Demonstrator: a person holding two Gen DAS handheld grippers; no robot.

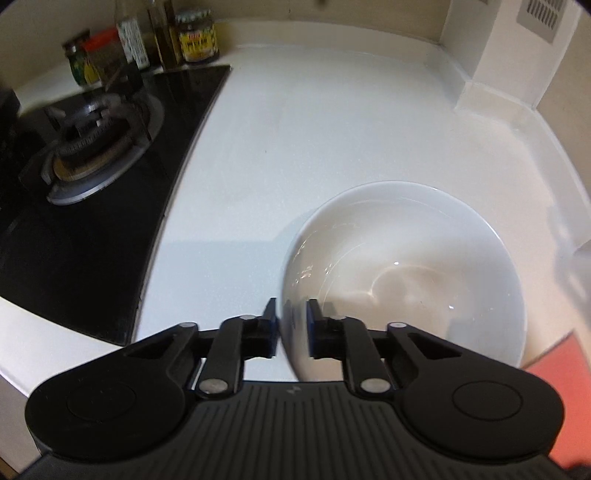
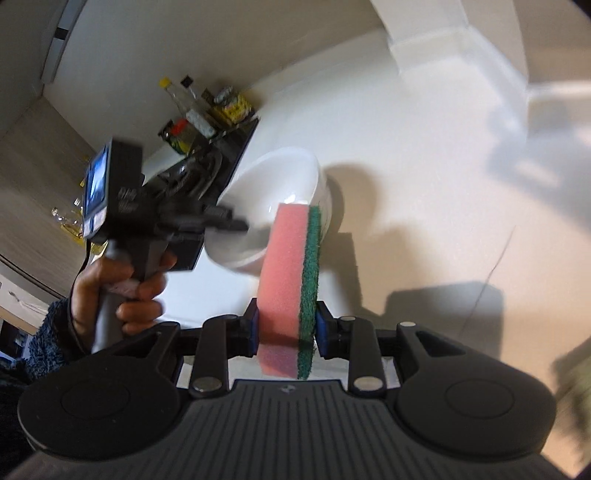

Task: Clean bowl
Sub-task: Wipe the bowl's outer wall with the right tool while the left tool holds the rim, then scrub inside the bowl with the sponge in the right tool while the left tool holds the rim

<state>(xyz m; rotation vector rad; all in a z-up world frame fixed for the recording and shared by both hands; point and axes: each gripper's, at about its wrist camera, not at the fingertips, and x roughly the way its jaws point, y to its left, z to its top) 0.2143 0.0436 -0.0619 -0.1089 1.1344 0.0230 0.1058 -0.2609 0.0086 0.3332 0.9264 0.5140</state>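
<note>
- White countertop (image 1: 295, 122) runs to a pale wall, with a boxed column (image 1: 491, 70) in the corner.
- Black gas hob (image 1: 92, 206) lies at left.
- Jars and bottles (image 1: 155, 40) stand behind it.
- A vent grille (image 1: 543, 16) sits high on the column.

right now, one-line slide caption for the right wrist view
Right tool holds a pink-and-green sponge upright near the tilted white bowl, gripped at its rim by the left tool.

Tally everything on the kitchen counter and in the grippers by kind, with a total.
Bowl: 1
Sponge: 1
Gas burner: 1
Bottles and jars behind the stove: about 5, blurred, so the count is rough
Total: about 8
</note>
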